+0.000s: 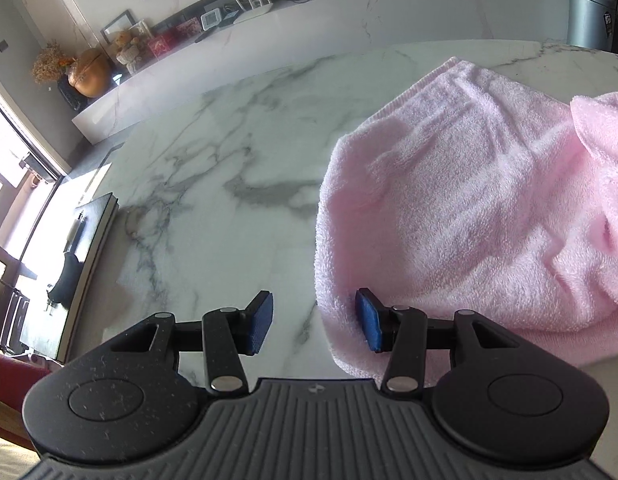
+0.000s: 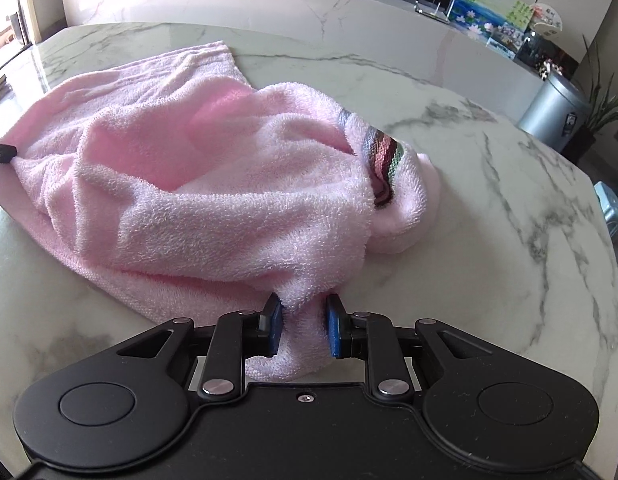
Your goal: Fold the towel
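A pink terry towel (image 2: 213,176) lies bunched on a white marble table (image 2: 489,208), with a striped band (image 2: 383,156) showing near its right end. My right gripper (image 2: 303,326) is shut on a near corner of the towel, which is pinched between the blue pads. In the left wrist view the towel (image 1: 469,200) fills the right side. My left gripper (image 1: 315,322) is open at the towel's left edge; its right finger (image 1: 369,320) rests on the towel and its left finger (image 1: 259,322) is over bare marble (image 1: 213,184).
A dark flat object (image 1: 89,232) lies at the table's left edge. A long marble counter (image 2: 309,12) with boxes, frames and a router runs behind the table. A grey bin (image 2: 553,116) and a plant (image 2: 605,96) stand at the far right.
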Demonstrator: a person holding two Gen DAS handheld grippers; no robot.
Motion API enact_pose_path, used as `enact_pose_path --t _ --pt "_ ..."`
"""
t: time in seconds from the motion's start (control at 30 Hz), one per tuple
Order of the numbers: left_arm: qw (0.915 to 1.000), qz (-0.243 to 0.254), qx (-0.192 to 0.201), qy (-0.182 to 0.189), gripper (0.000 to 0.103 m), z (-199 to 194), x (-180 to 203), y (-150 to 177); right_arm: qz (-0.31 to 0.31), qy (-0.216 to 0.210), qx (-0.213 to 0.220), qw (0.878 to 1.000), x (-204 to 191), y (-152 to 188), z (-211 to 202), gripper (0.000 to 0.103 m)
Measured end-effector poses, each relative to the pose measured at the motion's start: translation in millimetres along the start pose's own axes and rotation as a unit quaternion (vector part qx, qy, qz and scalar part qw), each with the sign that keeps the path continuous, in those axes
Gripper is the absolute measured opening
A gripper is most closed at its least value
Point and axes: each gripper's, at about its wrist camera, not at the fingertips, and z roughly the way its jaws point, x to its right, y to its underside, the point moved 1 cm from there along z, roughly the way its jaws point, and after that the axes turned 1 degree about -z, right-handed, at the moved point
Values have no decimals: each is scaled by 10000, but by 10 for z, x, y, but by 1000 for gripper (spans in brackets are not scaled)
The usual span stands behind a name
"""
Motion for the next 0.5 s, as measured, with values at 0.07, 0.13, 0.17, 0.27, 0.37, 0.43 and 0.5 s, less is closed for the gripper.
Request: enact_pose_path --t 0.07,0.13,0.17,0.27,0.37,0.43,0.5 --pt "9999 77 57 80 45 -19 23 39 -126 -67 -18 9999 23 -30 18 19" --pt "9996 184 128 174 45 -51 4 49 -187 -194 -7 9996 63 -52 -20 20" --pt "9993 250 188 203 45 -73 -3 52 -217 -259 0 9994 84 -62 -42 24" --pt "9971 595 399 256 46 -167 1 50 -634 -513 25 9967 99 -106 -167 28" --pt "9919 1069 596 353 55 -265 35 21 -1088 -671 49 9918 69 -136 -281 38" --pt "9856 1452 725 467 59 -352 81 13 -1431 -852 43 9860 15 -144 -354 41" --pt "9749 1956 877 603 60 -472 150 15 -1781 -1048 34 9784 -40 -151 -429 42"
